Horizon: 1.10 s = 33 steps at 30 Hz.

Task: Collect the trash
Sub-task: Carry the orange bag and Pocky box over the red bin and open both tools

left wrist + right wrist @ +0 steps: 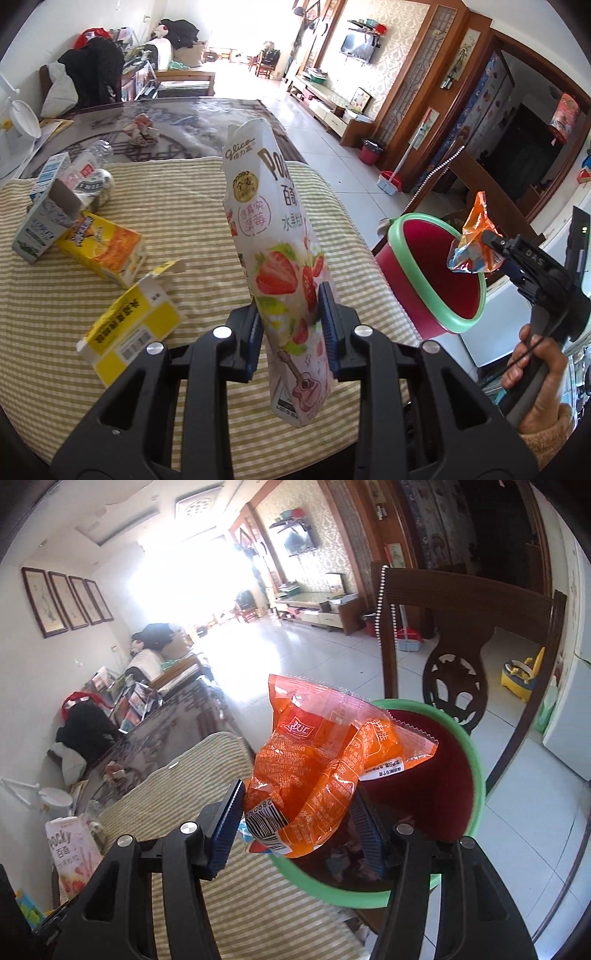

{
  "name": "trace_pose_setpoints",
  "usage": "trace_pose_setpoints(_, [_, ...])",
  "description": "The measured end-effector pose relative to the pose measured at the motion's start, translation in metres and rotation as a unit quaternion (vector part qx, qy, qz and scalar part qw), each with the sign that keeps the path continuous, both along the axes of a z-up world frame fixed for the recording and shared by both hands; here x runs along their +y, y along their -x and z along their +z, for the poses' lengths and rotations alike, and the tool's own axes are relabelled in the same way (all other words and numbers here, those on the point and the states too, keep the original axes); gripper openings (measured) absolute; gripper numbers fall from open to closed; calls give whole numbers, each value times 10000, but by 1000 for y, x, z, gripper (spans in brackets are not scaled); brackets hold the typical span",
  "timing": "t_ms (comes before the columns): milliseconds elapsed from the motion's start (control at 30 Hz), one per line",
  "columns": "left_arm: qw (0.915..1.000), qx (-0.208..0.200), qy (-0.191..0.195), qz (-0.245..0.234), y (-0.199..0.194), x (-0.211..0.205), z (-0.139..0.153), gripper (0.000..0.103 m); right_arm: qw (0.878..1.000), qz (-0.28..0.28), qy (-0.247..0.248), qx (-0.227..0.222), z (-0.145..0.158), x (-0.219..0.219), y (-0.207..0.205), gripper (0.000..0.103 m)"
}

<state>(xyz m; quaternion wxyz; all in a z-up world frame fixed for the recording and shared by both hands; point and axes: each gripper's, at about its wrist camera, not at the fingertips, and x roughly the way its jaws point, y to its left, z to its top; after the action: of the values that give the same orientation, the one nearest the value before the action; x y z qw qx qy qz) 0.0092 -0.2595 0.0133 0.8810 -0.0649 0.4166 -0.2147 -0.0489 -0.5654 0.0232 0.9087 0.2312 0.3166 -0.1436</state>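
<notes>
My left gripper is shut on a white strawberry Pocky pack and holds it upright over the striped tablecloth. A red bin with a green rim stands off the table's right edge. A hand holds my right gripper above the bin's mouth, shut on a crumpled orange wrapper. In the right wrist view the orange wrapper sits pinched between the pads of the right gripper, over the near part of the bin's rim. The Pocky pack shows at lower left.
More trash lies on the cloth at left: an open yellow box, a yellow-orange carton, a white-blue carton and a crushed bottle. A dark wooden chair stands right behind the bin. Tiled floor stretches beyond.
</notes>
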Motion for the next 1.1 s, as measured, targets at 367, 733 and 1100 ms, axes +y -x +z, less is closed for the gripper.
trace_pose_setpoints(367, [9917,73,434,-1204,-22,-96,10,27,9973,-697,-207,20,-21,-39,23,85])
trace_pose_setpoints(733, [9749,482,505,-2116,-43,-198,1,27,9874,-1521,-402,-169,-24,-68,87,85])
trace_pose_setpoints(1100, [9773,67,480,-2065,-31,-177,12,55,9890,-1438,-182,-290,-9,-54,85,85])
